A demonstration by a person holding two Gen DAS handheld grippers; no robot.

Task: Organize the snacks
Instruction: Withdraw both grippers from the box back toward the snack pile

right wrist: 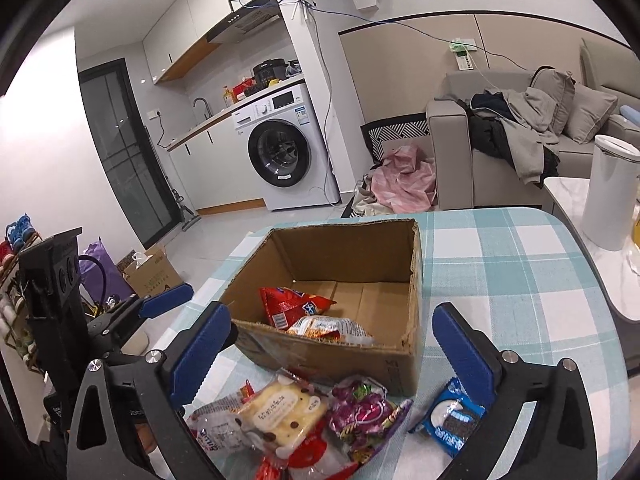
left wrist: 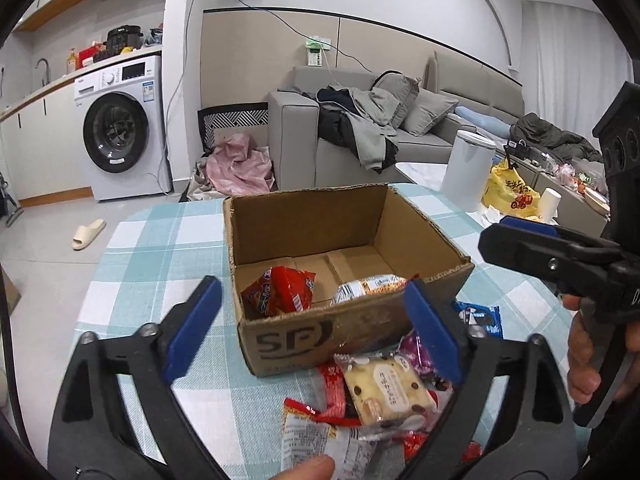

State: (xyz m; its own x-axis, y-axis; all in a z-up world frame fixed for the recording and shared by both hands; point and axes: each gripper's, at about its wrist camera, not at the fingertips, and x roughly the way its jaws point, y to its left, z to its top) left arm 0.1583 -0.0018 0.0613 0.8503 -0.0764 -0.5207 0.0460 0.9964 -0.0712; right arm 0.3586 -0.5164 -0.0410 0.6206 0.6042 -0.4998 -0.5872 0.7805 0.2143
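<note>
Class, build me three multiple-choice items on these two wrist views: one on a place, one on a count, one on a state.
1. Where is the blue cookie packet?
A on the checked tablecloth
B in the box
C on the sofa

2. How many snack packets lie inside the open brown cardboard box?
A none
B two
C five

3. How do the left hand-held gripper and right hand-held gripper stand?
A both open
B both shut
C one holds a packet

A: it lies beside the box.
B: one red, one silvery.
A: pads spread, nothing between.

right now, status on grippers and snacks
Left gripper open, right gripper open, both empty. Two packets in box; pile on table in front. Nothing blocking.
</note>
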